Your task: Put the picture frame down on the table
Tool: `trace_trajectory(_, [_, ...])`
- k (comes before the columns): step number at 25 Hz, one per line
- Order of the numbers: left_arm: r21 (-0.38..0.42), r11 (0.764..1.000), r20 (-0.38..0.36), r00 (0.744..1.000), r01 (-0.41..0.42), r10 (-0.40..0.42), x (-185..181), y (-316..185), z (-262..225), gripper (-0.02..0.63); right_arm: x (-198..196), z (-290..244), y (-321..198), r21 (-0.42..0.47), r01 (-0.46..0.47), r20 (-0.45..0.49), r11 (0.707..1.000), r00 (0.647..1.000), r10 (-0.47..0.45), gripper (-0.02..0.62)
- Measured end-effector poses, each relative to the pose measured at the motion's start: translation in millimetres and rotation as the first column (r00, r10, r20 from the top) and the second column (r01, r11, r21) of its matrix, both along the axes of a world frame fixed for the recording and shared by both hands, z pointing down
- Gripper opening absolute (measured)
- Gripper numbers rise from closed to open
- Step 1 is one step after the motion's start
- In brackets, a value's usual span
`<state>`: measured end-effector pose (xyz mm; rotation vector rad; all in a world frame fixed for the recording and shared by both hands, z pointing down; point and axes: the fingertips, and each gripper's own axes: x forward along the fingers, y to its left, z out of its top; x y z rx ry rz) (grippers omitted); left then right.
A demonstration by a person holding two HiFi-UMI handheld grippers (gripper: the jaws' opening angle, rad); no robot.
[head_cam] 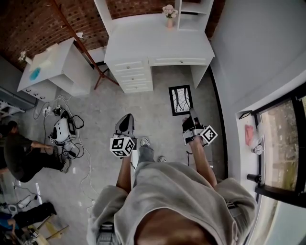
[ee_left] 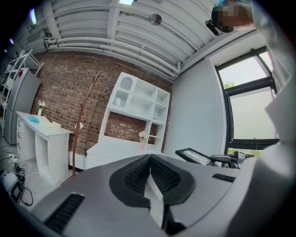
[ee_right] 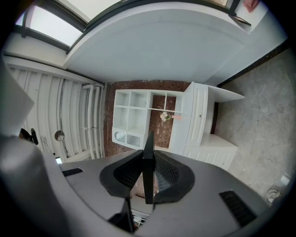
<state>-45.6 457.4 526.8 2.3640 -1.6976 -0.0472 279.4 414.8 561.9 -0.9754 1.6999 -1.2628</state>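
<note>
right gripper (ee_right: 148, 156): jaws clamped on the frame (ee_right: 148, 141), 1 pad on each face.
frame: black and seen edge-on between the pads. In the head view it (head_cam: 180, 99) sticks out ahead of the right gripper (head_cam: 191, 118), face up in the air above the grey floor and short of the desk (head_cam: 158, 45).
left gripper (ee_left: 149, 157): jaws together with tips touching, nothing between them. In the head view it (head_cam: 126, 118) sits level with the right gripper and well apart from it.
desk: white, ahead of both grippers, with 1 stack of drawers under its left half.
shelf unit (ee_left: 138, 104): white with open compartments, on the desk's back edge against the brick wall.
vase (head_cam: 169, 14): small, holding pale flowers, at the back of the desk top.
coat rack (ee_left: 83, 125): bare wooden branches, between the desk and the side table (head_cam: 48, 67).
seated person (head_cam: 19, 153): on the floor far left, near cables.
window (head_cam: 282, 143): dark-framed, along the right wall.
</note>
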Motion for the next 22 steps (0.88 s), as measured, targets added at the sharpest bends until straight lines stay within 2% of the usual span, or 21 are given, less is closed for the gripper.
trace_trajectory(10, [0.005, 1.0, -0.007, 1.0, -0.026, 0.026, -2.5, -41.6, 11.0, 0.017, -3.7, 12.1, -30.9, -0.015, -0.02, 0.004, 1.0, 1.0, 0.02, 0.087])
trace_trajectory(22, [0.009, 0.998, -0.054, 0.997, -0.057, 0.058, -38.0, -170.2, 16.4, 0.017, -40.3, 5.8, -147.9, -0.014, -0.051, -0.01, 0.999, 0.999, 0.051, 0.087])
